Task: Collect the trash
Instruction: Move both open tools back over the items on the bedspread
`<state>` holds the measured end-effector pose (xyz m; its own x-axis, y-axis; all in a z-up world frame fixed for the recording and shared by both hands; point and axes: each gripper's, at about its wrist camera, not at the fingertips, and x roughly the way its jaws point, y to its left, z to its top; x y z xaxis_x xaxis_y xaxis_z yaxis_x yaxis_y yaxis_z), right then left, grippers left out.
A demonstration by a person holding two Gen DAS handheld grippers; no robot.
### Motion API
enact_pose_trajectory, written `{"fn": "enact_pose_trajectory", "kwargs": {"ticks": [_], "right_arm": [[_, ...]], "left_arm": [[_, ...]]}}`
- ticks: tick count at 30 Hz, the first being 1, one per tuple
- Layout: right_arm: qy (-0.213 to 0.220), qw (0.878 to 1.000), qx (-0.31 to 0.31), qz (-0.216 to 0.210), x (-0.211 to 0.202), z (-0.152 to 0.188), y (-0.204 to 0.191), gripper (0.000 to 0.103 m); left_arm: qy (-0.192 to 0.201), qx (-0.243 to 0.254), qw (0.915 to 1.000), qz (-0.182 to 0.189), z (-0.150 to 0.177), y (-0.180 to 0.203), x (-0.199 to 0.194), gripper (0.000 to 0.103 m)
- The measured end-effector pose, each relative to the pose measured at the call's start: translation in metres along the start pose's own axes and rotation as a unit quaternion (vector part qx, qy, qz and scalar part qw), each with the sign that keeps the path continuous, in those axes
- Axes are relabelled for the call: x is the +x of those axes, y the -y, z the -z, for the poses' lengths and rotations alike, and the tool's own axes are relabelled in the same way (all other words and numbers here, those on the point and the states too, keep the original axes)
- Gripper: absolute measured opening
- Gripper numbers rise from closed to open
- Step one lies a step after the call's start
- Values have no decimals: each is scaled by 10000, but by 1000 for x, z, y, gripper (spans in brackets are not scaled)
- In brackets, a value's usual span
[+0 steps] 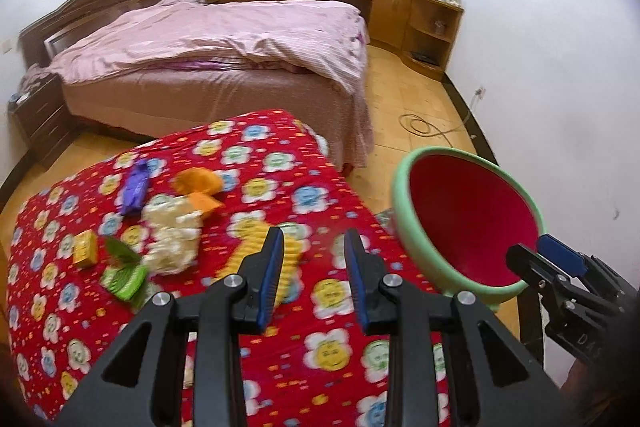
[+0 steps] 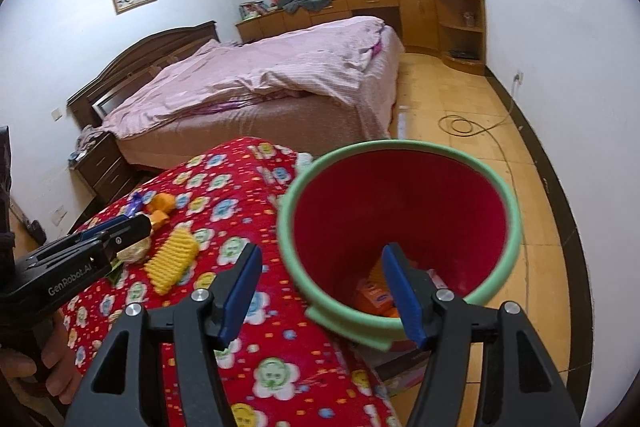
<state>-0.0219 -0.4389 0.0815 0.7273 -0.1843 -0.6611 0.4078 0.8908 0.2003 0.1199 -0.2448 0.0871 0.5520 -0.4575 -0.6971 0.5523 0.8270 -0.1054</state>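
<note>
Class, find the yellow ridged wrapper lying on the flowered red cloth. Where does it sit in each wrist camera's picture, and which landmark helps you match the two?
Left wrist view: the yellow ridged wrapper lies low, left of centre, partly behind the left gripper.
Right wrist view: the wrapper lies at lower left, fully visible.
Shared landmark: the red bucket with the green rim, to the wrapper's right in both.

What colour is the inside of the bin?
Red inside the bin, with a green rim; clearest in the right wrist view.
</note>
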Motion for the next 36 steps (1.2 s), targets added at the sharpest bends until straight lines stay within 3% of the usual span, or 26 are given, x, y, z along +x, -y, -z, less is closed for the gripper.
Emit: {"fn": "enact_pose_trajectory", "kwargs": {"ticks": [16,29,31,33,36], "right_arm": [[-294,9979,-341,-456,29,5,-76,67],[-674,9945,-448,-670,74,14,-120,69],[-740,9939,-457,-683,82,16,-125,69],[-809,9932,-461,-696,91,18,-130,69],[-909,9923,-462,-705,102,20,-135,69]], "left_arm": [[-21,-783,9932,-857,18,-124,-18,31],[-268,-1408,9802,-1368,32,-209,7,31],[-323,-1484,9787,-1382,33,-217,13,33],[-370,-1555,9771,-1408,35,-225,20,42],[-419,-1619,9757,-1416,37,-232,28,44]]}}
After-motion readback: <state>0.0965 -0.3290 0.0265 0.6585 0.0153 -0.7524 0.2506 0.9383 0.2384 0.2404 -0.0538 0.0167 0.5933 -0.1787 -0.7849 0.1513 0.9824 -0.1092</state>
